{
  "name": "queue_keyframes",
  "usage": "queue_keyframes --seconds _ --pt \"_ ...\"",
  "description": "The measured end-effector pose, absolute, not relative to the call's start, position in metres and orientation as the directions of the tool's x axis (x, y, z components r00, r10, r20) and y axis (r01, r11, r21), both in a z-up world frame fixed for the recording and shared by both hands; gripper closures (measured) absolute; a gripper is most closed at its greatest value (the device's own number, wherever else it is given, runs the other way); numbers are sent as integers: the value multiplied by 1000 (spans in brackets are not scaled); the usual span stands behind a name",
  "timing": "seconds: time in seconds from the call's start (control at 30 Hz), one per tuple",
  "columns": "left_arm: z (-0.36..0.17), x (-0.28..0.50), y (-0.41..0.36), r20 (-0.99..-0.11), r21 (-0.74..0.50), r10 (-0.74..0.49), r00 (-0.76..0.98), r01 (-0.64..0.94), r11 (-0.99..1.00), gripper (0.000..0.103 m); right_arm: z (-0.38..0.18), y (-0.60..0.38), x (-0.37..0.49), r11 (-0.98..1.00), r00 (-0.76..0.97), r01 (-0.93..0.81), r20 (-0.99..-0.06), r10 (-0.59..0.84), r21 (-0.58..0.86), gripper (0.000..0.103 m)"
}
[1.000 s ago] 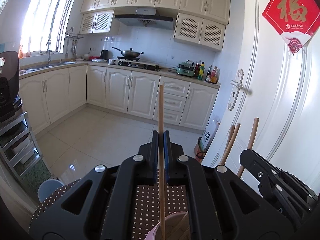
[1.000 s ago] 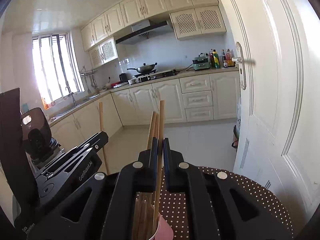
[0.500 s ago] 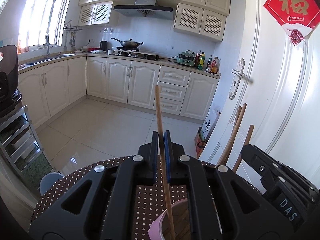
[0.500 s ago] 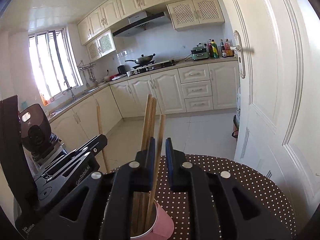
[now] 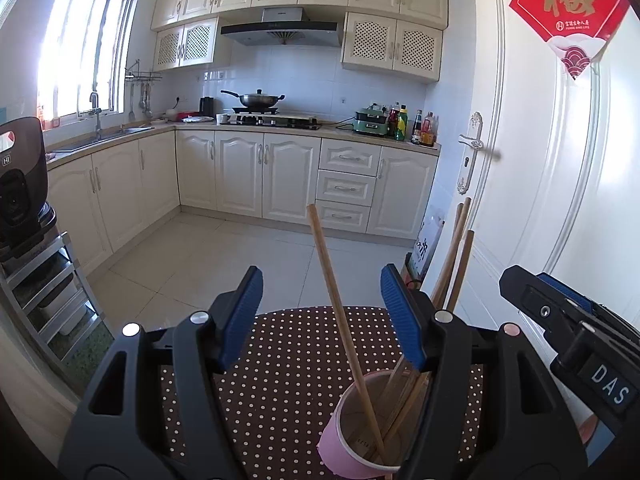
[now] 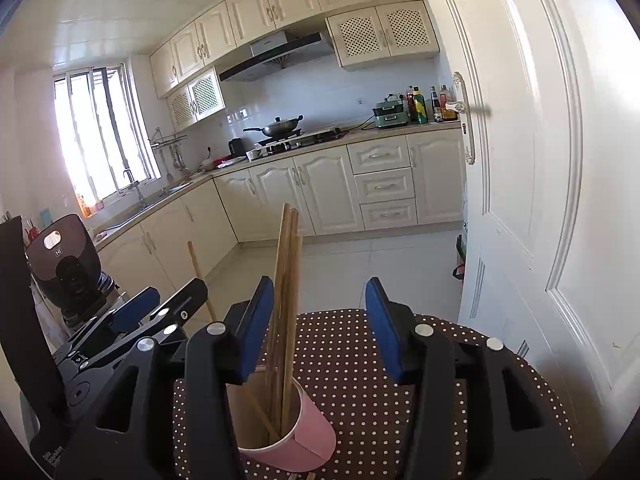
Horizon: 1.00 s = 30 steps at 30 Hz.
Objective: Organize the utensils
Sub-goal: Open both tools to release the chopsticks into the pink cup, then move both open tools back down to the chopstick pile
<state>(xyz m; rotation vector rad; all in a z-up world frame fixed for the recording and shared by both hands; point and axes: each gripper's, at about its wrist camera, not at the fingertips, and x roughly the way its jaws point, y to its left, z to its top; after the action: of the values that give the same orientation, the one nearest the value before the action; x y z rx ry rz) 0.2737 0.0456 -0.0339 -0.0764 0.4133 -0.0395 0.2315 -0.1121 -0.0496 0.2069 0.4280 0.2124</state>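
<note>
Chopsticks (image 5: 344, 320) stand in a pink cup (image 5: 356, 436) on the dotted bench (image 5: 288, 360), nearest both cameras. One stick leans left alone between the blue pads of the left claw (image 5: 322, 312), whose jaws are opening and touch nothing. Three more (image 6: 284, 300) lean together just beside the left pad of the right claw (image 6: 318, 320), also opening and released, gripping nothing. Beyond the bench lies a pale tiled floor (image 5: 224, 256). Farther off, cream cabinets (image 5: 280, 176) run under a counter with a wok (image 5: 258, 100). A white door (image 6: 540, 160) stands at right.
</note>
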Motion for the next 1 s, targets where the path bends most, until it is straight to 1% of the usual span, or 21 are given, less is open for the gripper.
queue_keyframes --seconds 0.13,0.2,0.43,0.63,0.73,0.8,0.93,1.0 --pt "-30 264 46 -396 -82 -59 917 29 996 42 -47 -116 225 957 889 -153 -389 242 245 56" --pt "-30 259 46 -390 -71 -45 920 18 997 41 -47 -118 221 959 892 -148 -385 236 243 54" --pt "-25 245 47 -386 -72 -55 921 29 997 37 -42 -125 208 962 897 -138 -383 223 236 50" --pt "-25 227 50 -387 -45 -42 921 26 999 34 -38 -130 192 966 897 -138 -386 216 219 43" --pt "-26 217 54 -393 -39 -38 919 25 999 33 -39 -129 182 968 896 -141 -389 213 206 38" --pt "-26 212 56 -398 -35 -35 917 23 999 31 -40 -130 177 968 892 -145 -396 217 205 32" --pt "-26 200 61 -413 -38 -35 910 21 999 26 -42 -132 165 969 888 -153 -402 221 196 25" --pt "-26 193 64 -423 -45 -38 905 21 999 24 -42 -133 158 971 892 -144 -400 210 188 17"
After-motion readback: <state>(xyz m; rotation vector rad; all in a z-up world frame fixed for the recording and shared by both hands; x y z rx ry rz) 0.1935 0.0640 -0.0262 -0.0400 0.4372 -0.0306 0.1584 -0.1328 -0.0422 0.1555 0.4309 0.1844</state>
